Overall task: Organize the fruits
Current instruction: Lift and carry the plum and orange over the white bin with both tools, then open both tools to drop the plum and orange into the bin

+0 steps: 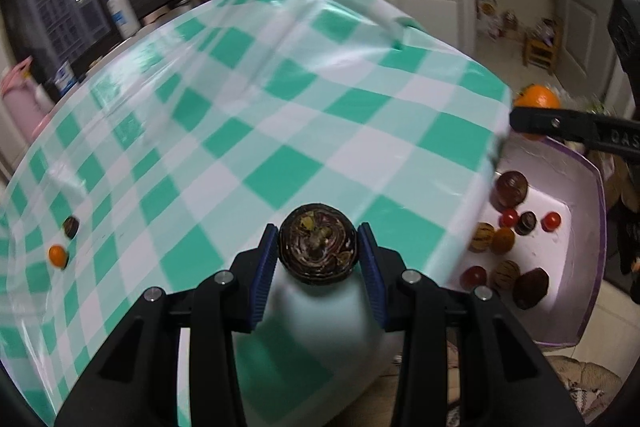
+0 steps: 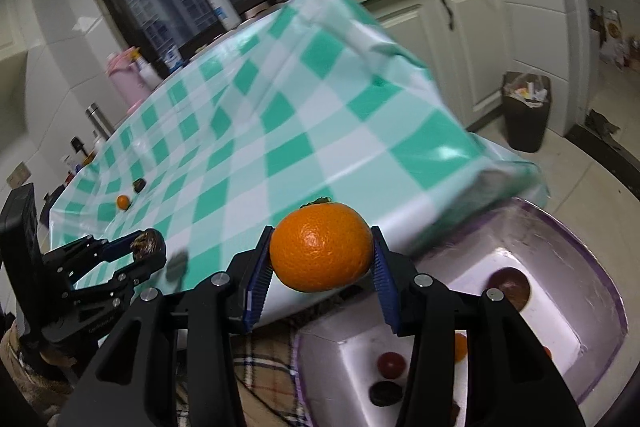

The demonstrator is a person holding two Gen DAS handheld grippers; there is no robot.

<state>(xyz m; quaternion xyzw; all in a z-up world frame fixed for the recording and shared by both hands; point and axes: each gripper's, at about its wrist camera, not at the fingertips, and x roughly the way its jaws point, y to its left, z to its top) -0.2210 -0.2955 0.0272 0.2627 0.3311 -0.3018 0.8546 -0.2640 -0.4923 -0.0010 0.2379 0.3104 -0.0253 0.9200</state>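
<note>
We grasp a dark fruit (image 1: pixel 318 243) in the left jaws and an orange (image 2: pixel 322 247) in the right; several fruits already lie in the tub (image 1: pixel 588 267) right of both, two remain on the worktop (image 1: pixel 280 131) far left.

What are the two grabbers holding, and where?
Left gripper squeezes a dark brown fruit by its sides; right gripper squeezes an orange by its sides.

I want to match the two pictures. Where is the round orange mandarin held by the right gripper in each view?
Left wrist view: the round orange mandarin sits at the right edge, behind a black gripper finger.
Right wrist view: the mandarin is at centre, between the blue finger pads.
Shared landmark: the lilac plastic bin below it.
</note>
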